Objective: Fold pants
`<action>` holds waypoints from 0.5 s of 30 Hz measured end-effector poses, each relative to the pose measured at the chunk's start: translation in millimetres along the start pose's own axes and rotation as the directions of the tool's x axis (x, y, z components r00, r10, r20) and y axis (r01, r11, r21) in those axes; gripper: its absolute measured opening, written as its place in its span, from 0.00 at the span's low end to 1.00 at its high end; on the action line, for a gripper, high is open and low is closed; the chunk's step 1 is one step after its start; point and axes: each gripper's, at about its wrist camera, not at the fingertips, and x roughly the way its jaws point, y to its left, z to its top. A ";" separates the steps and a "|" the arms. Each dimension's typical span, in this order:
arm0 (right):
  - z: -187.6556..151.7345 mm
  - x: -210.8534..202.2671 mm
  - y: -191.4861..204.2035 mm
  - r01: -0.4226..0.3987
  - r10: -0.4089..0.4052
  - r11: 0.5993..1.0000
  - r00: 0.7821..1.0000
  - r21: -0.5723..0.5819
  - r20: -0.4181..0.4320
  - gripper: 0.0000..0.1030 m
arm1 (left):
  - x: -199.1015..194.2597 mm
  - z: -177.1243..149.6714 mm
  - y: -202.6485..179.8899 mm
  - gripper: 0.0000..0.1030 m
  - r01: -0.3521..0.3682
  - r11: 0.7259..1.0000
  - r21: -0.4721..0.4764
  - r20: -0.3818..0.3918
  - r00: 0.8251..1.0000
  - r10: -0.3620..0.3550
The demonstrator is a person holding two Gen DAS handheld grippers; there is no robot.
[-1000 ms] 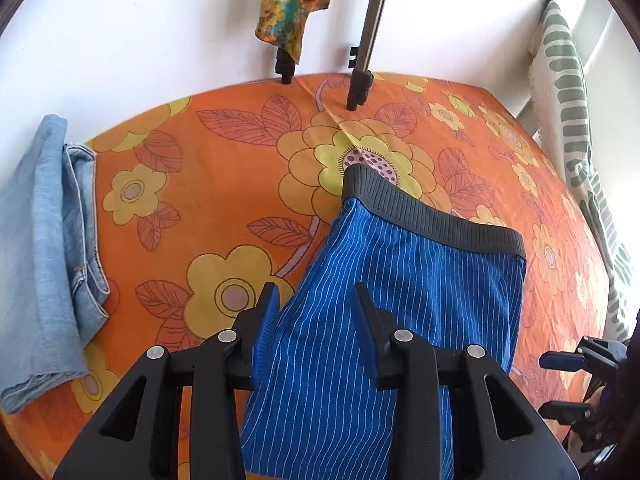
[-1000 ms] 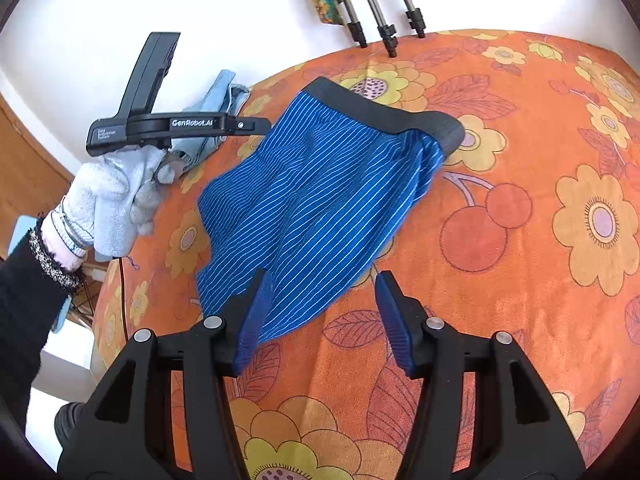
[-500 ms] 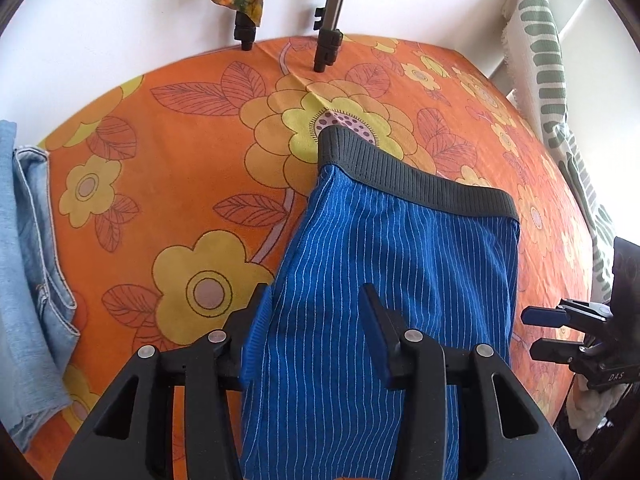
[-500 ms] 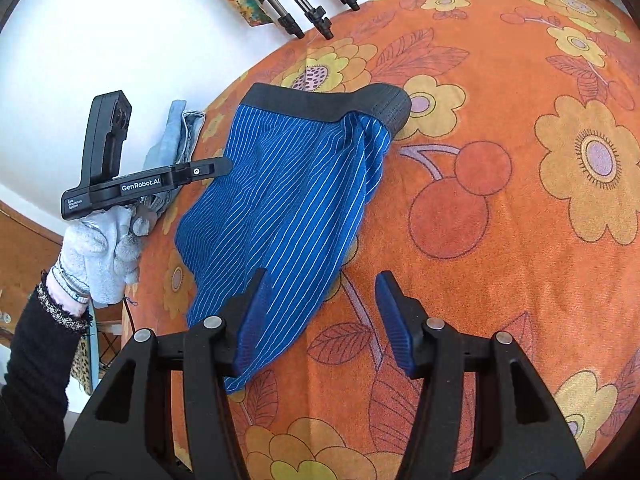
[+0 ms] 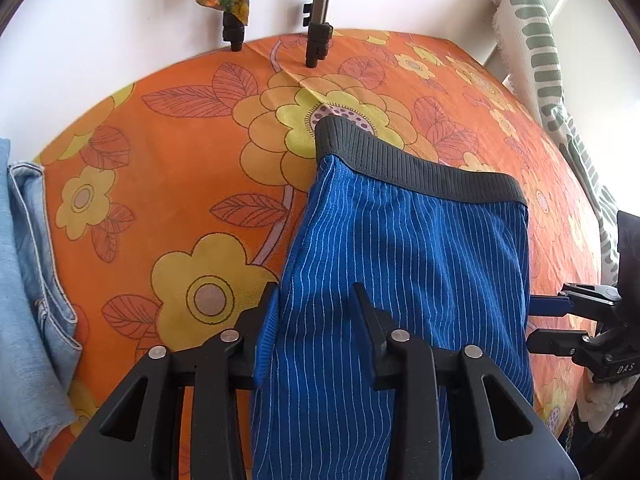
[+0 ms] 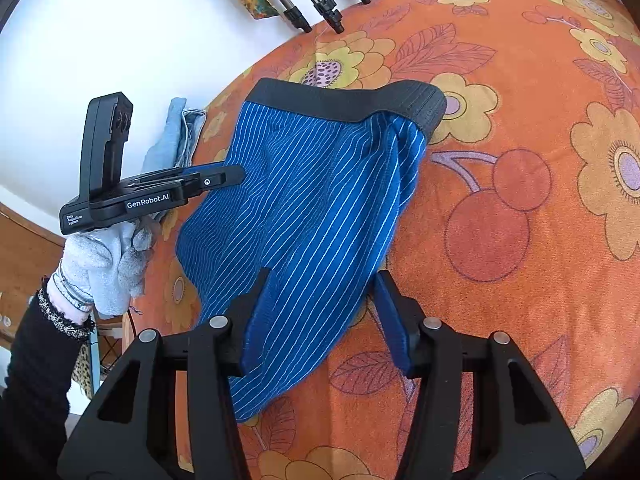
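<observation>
— Blue pinstriped fabric first: we record the blue white-striped pants with a dark grey ribbed waistband (image 5: pixel 404 264) lying on the orange flower-printed cloth over the counter (image 5: pixel 168 168), waistband toward the white wall. In the right wrist view the same pants (image 6: pixel 304 208) run diagonally, with a gathered fold along the right edge below the waistband.

— And the left gripper (image 5: pixel 316 320)?

— We find its fingers spread. The blue-padded left finger (image 5: pixel 267 332) sits at the left edge of the pants; the other finger lies over the striped fabric. We cannot tell whether either touches the cloth. From the right wrist view the left gripper (image 6: pixel 224 176) appears side-on at the left edge of the pants, held by a hand in a light grey glove (image 6: pixel 104 264).

— The right gripper (image 6: pixel 320 312)?

— Fingers spread as well, nothing pinched. They stand over the lower right part of the pants, one pad above the striped fabric, the other beyond its right edge, over the orange cloth. In the left wrist view the right gripper (image 5: pixel 548 320) shows at the right edge of the pants, its two fingers parted.

— Other items?

— Light blue folded denim (image 5: pixel 28 280) lies at the left edge of the counter, well apart from the pants. Metal tripod legs with black feet (image 6: pixel 316 0) stand at the far edge by the wall. A green-and-white patterned textile (image 5: pixel 540 48) hangs at the right.
</observation>
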 end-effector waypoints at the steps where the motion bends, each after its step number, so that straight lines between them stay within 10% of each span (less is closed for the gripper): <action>1: 0.0 2.1 1.7 -0.002 0.002 1.000 1.000 -0.007 -0.002 0.46 | 0.0 -0.4 0.8 0.20 -0.013 1.000 -0.003 0.003 1.000 0.013; 8: 0.8 8.7 6.5 -0.007 0.007 1.000 1.000 -0.017 -0.005 0.42 | -0.2 -3.1 -2.5 0.11 -0.070 0.997 0.039 0.009 0.998 0.069; 15: -1.5 6.7 5.3 -0.023 0.023 1.000 0.999 -0.015 -0.023 0.42 | 1.2 -1.3 -4.2 0.27 -0.088 0.995 0.036 -0.019 0.996 0.089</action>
